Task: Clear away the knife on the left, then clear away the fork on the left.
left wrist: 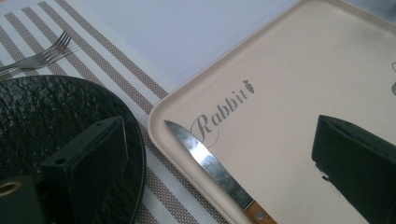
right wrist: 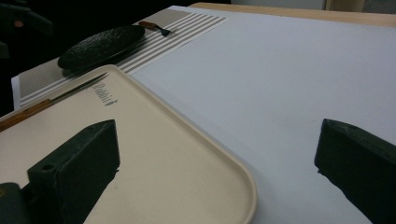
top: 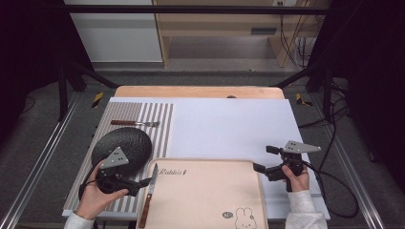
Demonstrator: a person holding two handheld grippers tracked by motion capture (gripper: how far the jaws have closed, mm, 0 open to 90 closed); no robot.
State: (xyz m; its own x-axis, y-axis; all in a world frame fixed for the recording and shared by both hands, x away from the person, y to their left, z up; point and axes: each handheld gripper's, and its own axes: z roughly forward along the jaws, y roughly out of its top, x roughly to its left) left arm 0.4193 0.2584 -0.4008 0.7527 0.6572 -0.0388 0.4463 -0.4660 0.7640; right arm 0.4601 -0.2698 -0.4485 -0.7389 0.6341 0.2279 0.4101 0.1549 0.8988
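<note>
At the far left of the high view a brown-and-white striped woven placemat [top: 157, 114] lies over the left part of the pale grey table cover [top: 229, 126], and on its far end rests a steel fork with a brown wooden handle [top: 135, 123], lying crosswise, well apart from both grippers. Nearer the person, a round black plate with a rough, pebbled surface [top: 125, 143] sits on the placemat, its right edge just beside the tray. The left gripper [top: 143, 182], held in the person's left hand [top: 95, 195], hovers at the plate's near edge; in the left gripper view its jaws stand wide apart, one over the plate and one over the tray, pinching nothing. Between those jaws lies the serrated steel knife with a wooden handle [left wrist: 210, 165], resting along the left rim of the beige rectangular plastic tray printed with "Rabbit" and a small rabbit drawing [top: 210, 200], blade tip pointing away from the person. The tray sits at the table's near edge, between the two grippers. To its right the right gripper [top: 262, 160], held in the person's right hand [top: 297, 179], hangs over the grey cover just beside the tray's right rim, its jaws spread wide with nothing between them, one above the tray's corner and one above the cover.
</note>
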